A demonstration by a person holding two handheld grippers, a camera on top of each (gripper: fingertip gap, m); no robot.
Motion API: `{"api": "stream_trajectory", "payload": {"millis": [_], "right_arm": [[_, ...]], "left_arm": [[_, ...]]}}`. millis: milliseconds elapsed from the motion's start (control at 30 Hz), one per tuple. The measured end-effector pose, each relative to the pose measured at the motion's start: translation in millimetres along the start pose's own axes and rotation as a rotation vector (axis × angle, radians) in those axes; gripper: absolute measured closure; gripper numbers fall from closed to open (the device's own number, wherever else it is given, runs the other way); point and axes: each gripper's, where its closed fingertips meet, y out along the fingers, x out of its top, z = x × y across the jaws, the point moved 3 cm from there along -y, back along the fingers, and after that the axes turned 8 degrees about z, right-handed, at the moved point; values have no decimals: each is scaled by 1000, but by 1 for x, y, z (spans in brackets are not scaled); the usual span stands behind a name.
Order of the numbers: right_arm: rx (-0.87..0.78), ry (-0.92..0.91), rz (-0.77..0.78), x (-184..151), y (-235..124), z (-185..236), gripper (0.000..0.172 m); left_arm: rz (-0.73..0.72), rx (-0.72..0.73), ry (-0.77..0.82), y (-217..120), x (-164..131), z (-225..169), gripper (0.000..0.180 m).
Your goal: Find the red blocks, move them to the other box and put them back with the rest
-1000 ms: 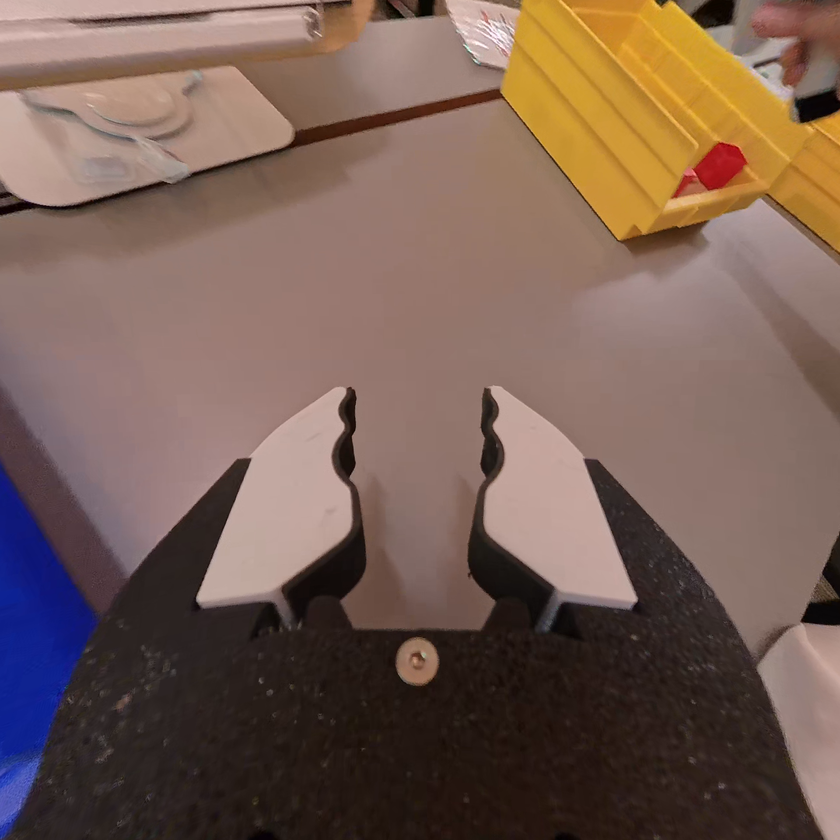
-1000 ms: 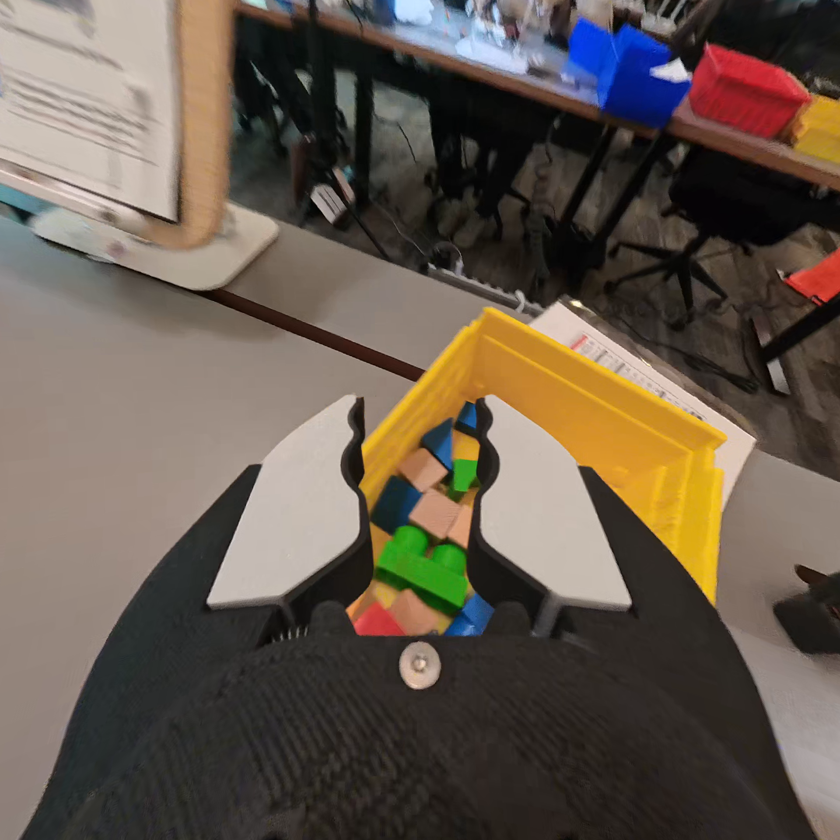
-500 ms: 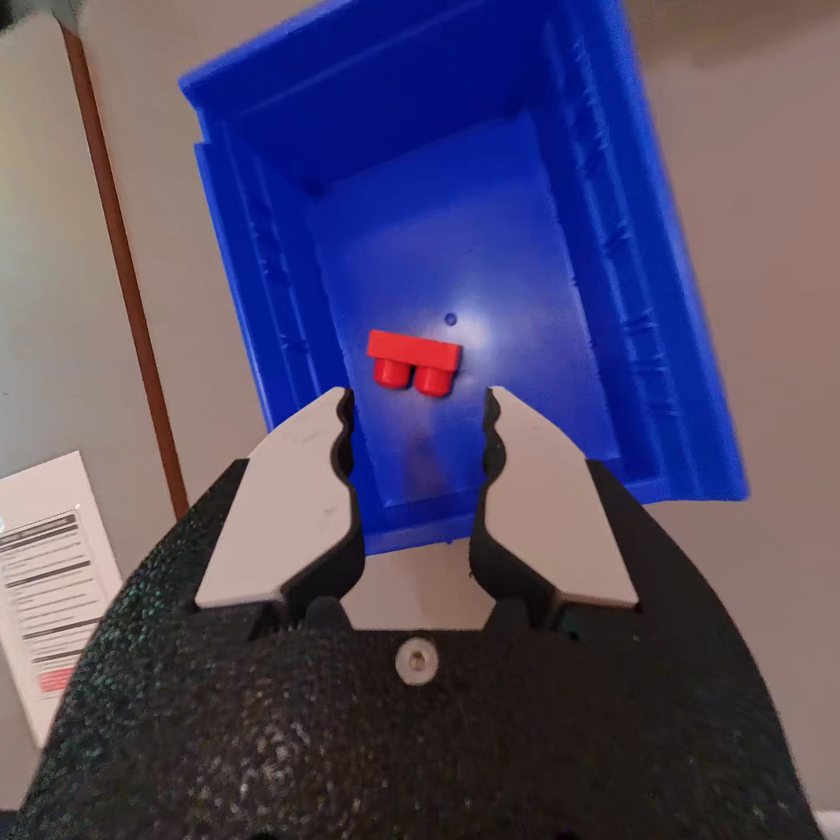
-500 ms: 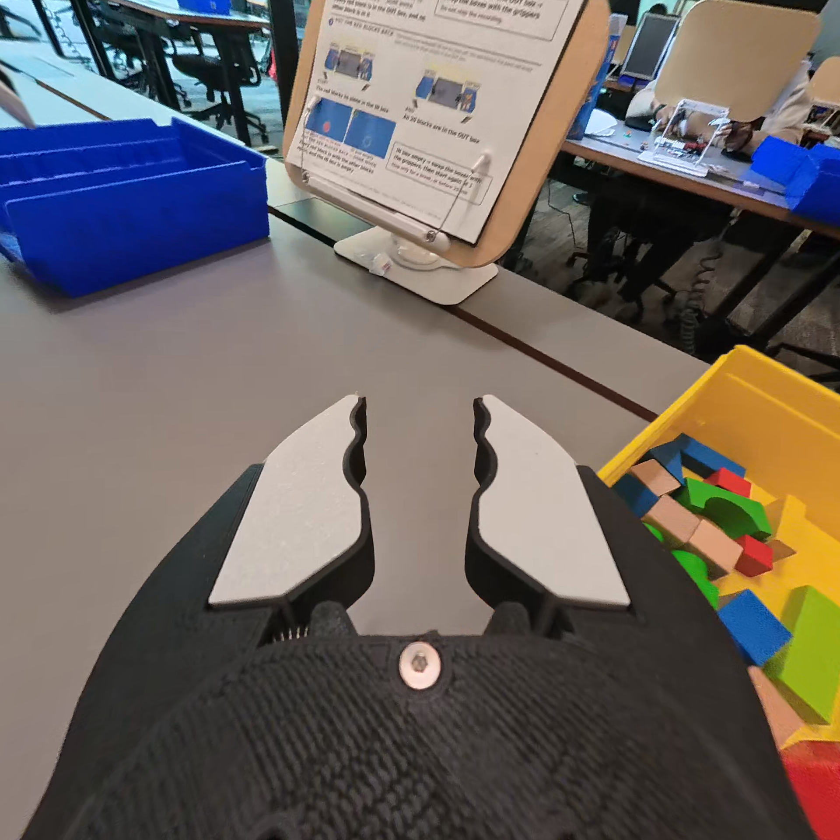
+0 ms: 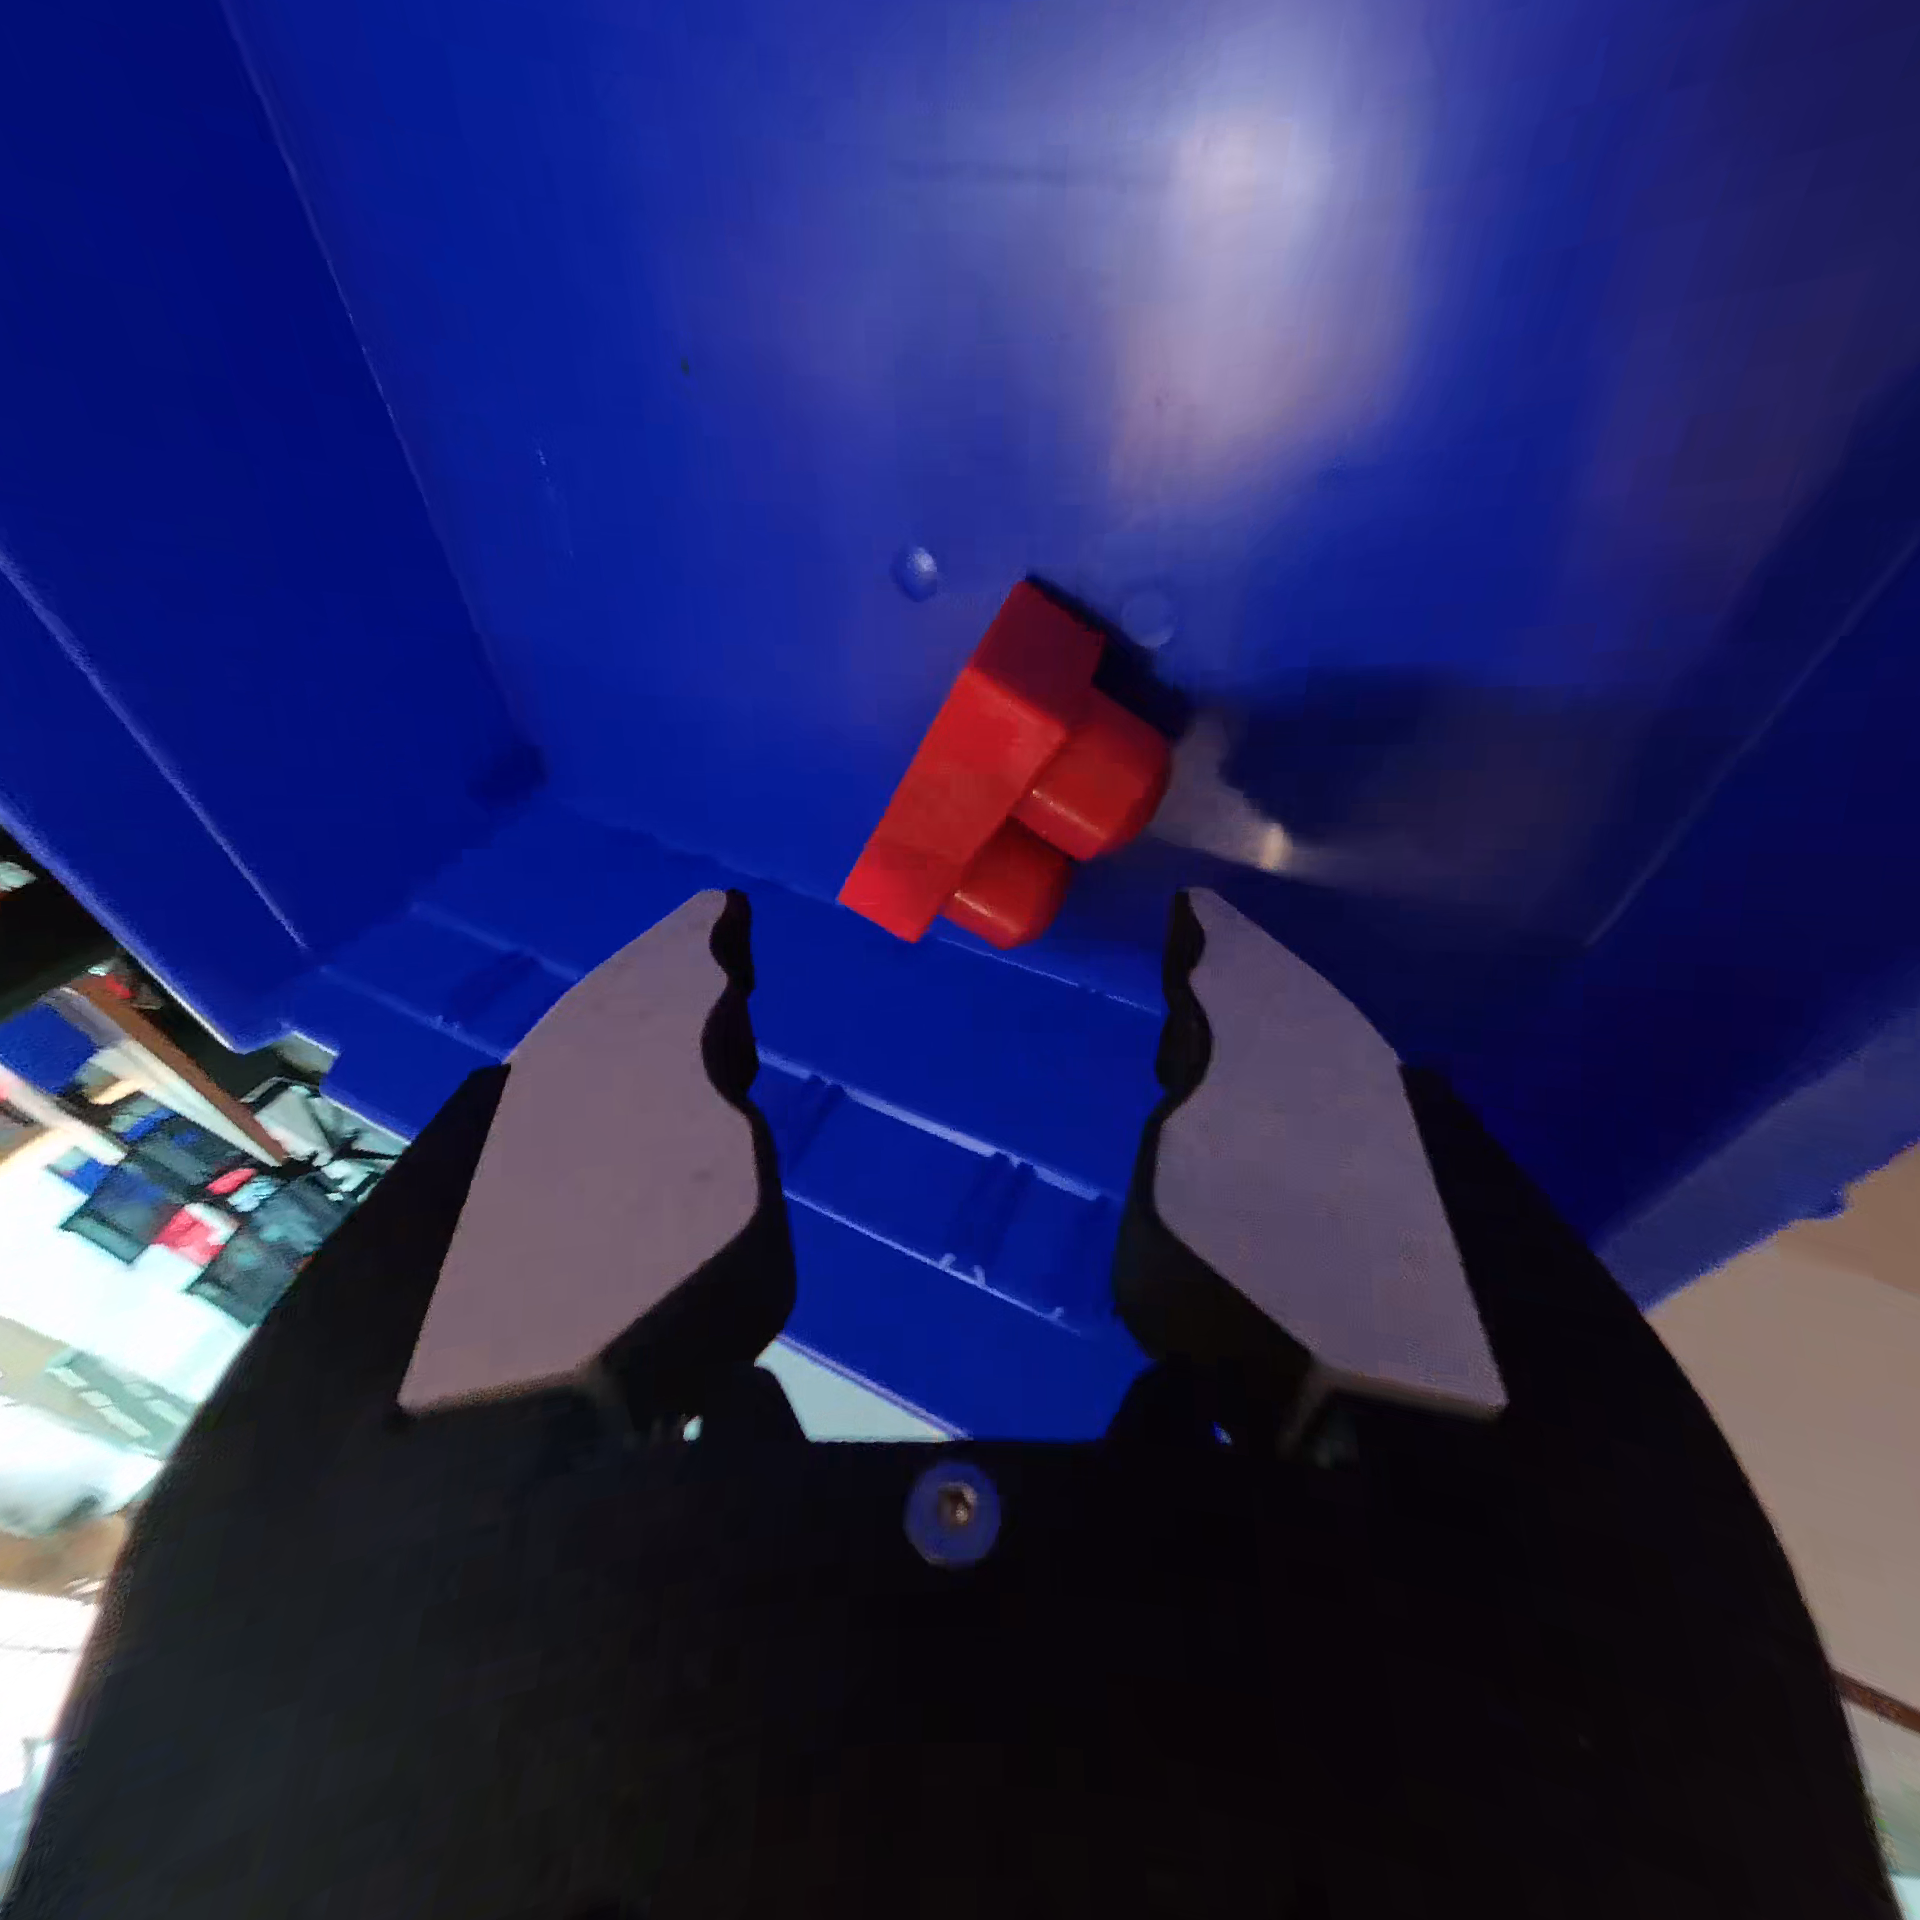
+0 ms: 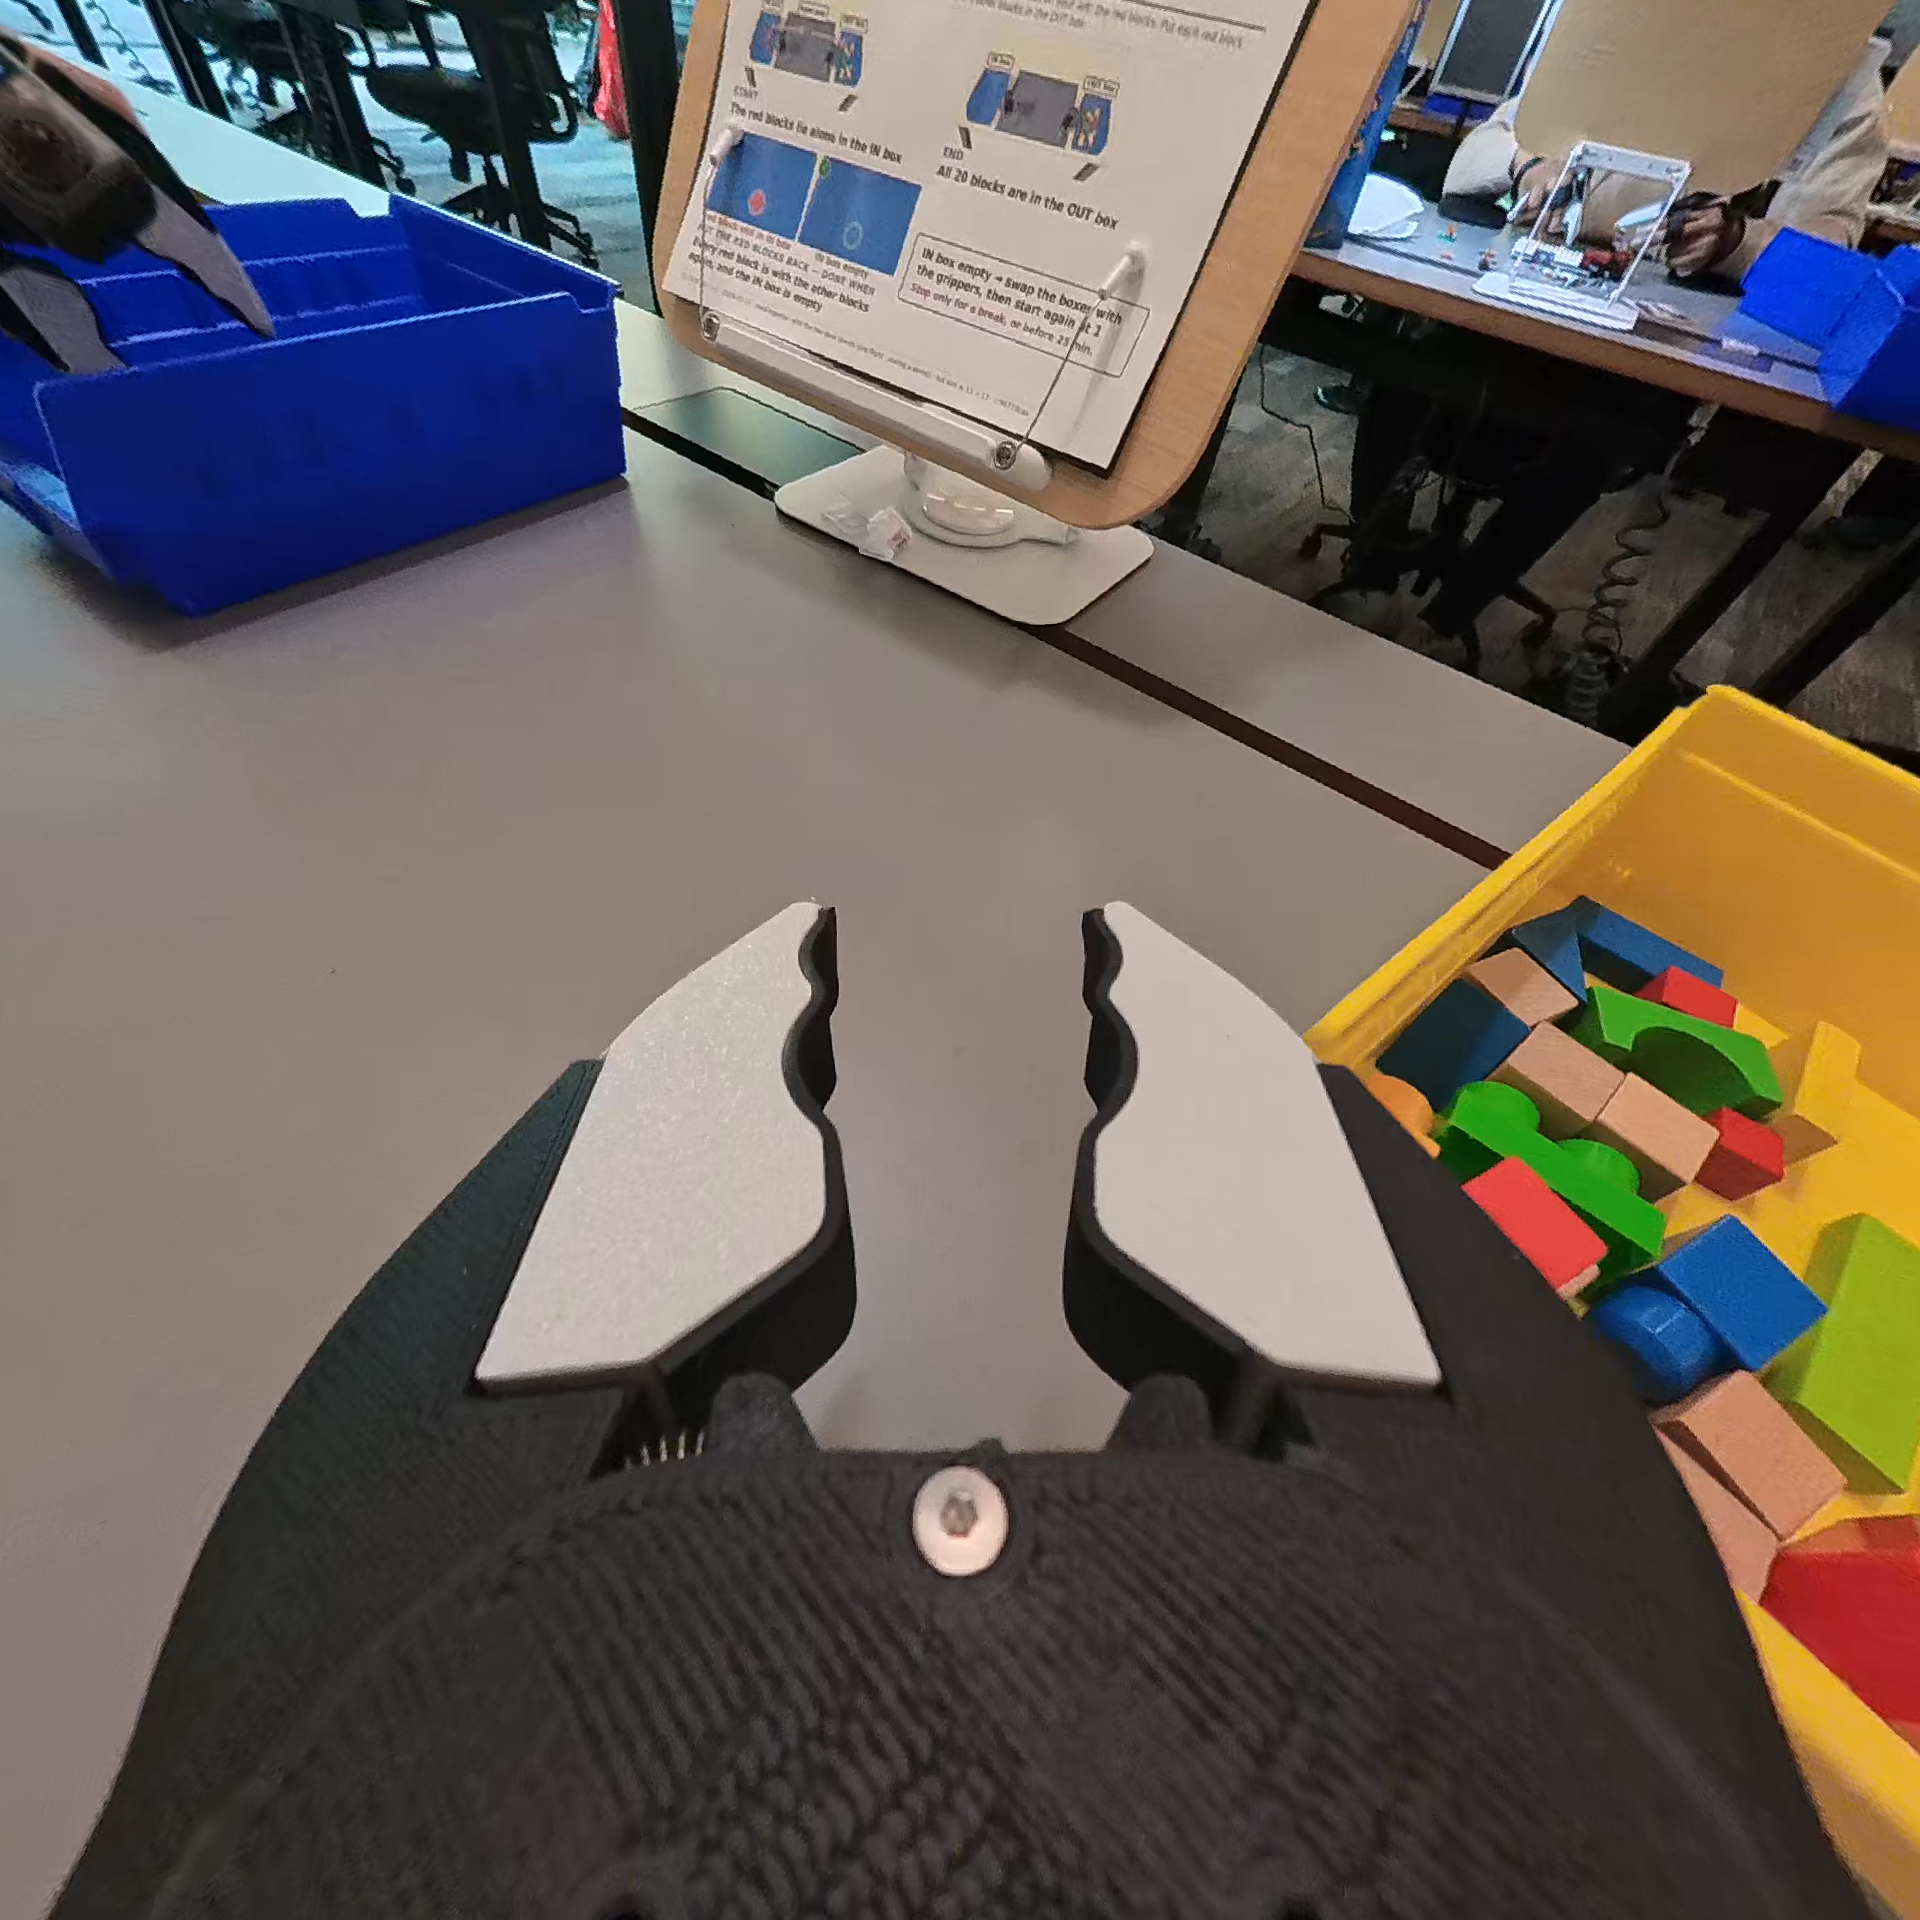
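Left gripper (image 5: 956, 914) spread wide inside blue bin (image 5: 623, 520), red two-peg block (image 5: 1008, 769) just ahead, untouched. Right gripper (image 6: 956, 925) parted, bare, over worktop (image 6: 520, 779) beside yellow bin (image 6: 1662, 821).

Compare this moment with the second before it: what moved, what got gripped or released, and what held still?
The left gripper swung from the bare table over the blue box and dropped inside, its jaws now wider, closing in on the red block but not touching it. The right gripper swung off the yellow box to above the table. Nothing gripped or released; the right stays open and bare.
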Motion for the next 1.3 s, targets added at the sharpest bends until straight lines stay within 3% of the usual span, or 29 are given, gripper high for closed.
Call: {"api": "stream_trajectory", "payload": {"millis": [200, 333, 400, 567, 700, 833, 933, 1100, 1167, 1300], "right_arm": [[-9, 15, 6, -6, 0, 1, 125], [-2, 28, 8, -9, 2, 3, 125], [-2, 21, 12, -9, 2, 5, 125], [22, 24, 6, -6, 7, 12, 126], [57, 16, -11, 4, 16, 24, 124], [111, -16, -82, 30, 33, 46, 112], [219, -223, -192, 61, 44, 79, 103], [359, -767, -402, 107, 45, 148, 97], [384, -956, -449, 117, 46, 172, 99], [436, -1164, -416, 125, 58, 196, 100]], "left_arm": [[53, 45, 133, 17, 1, 2, 105], [94, 49, 184, 29, 1, 0, 116], [91, 26, 167, 30, 1, -1, 132], [64, -42, 7, 27, 1, -2, 132], [-34, -5, -160, -4, 6, 14, 133], [-234, 48, -323, -76, 30, 32, 133], [-459, -77, -329, -134, 71, 23, 133], [-649, -460, -91, -199, 138, -21, 133], [-680, -620, 33, -219, 159, -38, 133], [-626, -778, 252, -235, 191, -63, 133]]}}
